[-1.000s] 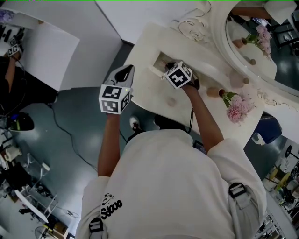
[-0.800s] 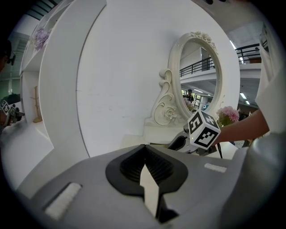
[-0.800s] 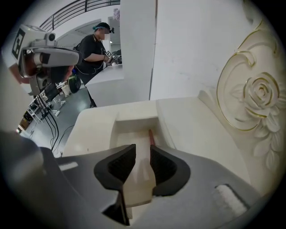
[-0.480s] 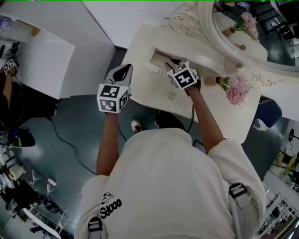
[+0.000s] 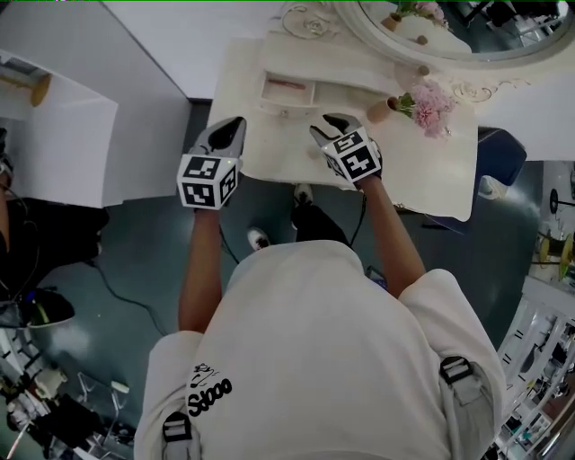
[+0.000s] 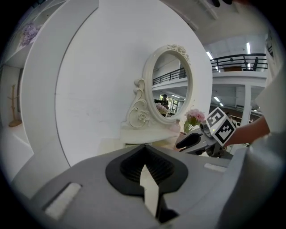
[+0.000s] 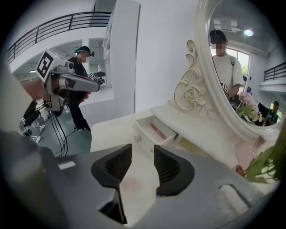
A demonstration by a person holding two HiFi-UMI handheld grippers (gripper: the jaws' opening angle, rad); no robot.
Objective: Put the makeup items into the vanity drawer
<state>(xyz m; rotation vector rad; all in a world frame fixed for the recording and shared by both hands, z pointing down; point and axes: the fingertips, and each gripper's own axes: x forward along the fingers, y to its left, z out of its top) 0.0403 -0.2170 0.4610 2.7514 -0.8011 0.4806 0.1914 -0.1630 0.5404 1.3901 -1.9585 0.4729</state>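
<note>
The vanity's small drawer (image 5: 271,101) stands pulled out, and a pink stick (image 5: 286,84) lies inside it. In the right gripper view the drawer (image 7: 142,129) and the stick (image 7: 157,131) are just ahead of the jaws. My right gripper (image 5: 334,119) hovers over the tabletop in front of the drawer. Its jaws (image 7: 143,150) are opening with nothing between them, and a faint pink round spot (image 7: 129,184) shows on the table below. My left gripper (image 5: 229,126) hangs by the table's left edge, shut and empty (image 6: 145,150).
A cream vanity table (image 5: 422,180) carries an oval mirror (image 5: 431,27), pink flowers (image 5: 429,94) and a small brown vase (image 5: 382,110). White wall panels stand to the left. Another person (image 7: 80,89) stands on the grey floor beyond, among cables.
My right gripper has drawn back from the drawer toward the table's front edge and its jaws have spread. The pink stick now lies in the drawer. The left gripper has barely moved.
</note>
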